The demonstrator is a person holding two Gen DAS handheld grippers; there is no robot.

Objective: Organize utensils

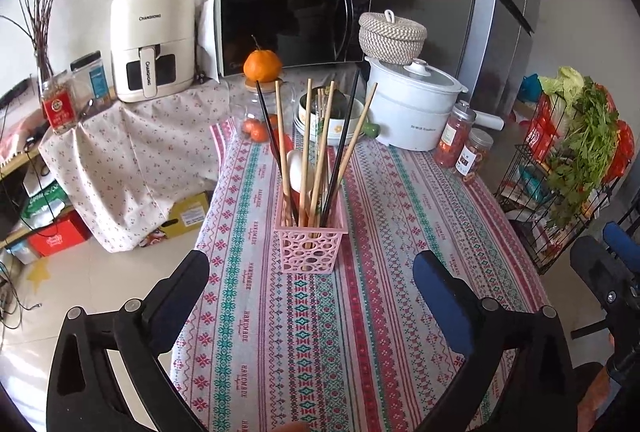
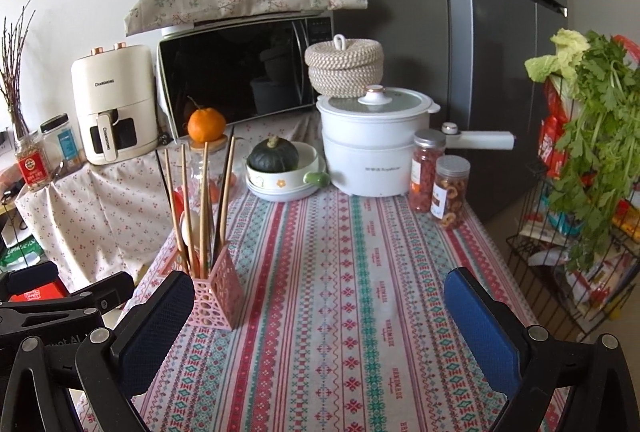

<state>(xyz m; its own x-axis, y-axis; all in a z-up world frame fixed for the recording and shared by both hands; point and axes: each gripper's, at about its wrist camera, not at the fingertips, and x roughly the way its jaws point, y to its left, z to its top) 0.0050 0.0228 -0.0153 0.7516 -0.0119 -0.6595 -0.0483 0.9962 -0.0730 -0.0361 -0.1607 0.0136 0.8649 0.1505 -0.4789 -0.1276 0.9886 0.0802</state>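
A pink perforated utensil basket (image 1: 310, 246) stands on the patterned tablecloth (image 1: 400, 232). It holds several wooden and black chopsticks (image 1: 306, 148) and a white spoon (image 1: 300, 168). My left gripper (image 1: 310, 282) is open and empty, just in front of the basket. In the right wrist view the basket (image 2: 216, 298) is at the left, close to the left fingertip. My right gripper (image 2: 320, 306) is open and empty above the cloth. The right gripper also shows at the right edge of the left wrist view (image 1: 612, 264).
At the table's far end stand a white electric pot (image 2: 372, 144), a bowl holding a green squash (image 2: 280, 168), two snack jars (image 2: 438, 178) and a glass jar topped by an orange (image 1: 262, 66). Microwave (image 2: 240, 72) and air fryer (image 2: 114, 104) behind. Wire rack with greens (image 2: 580, 192) at right.
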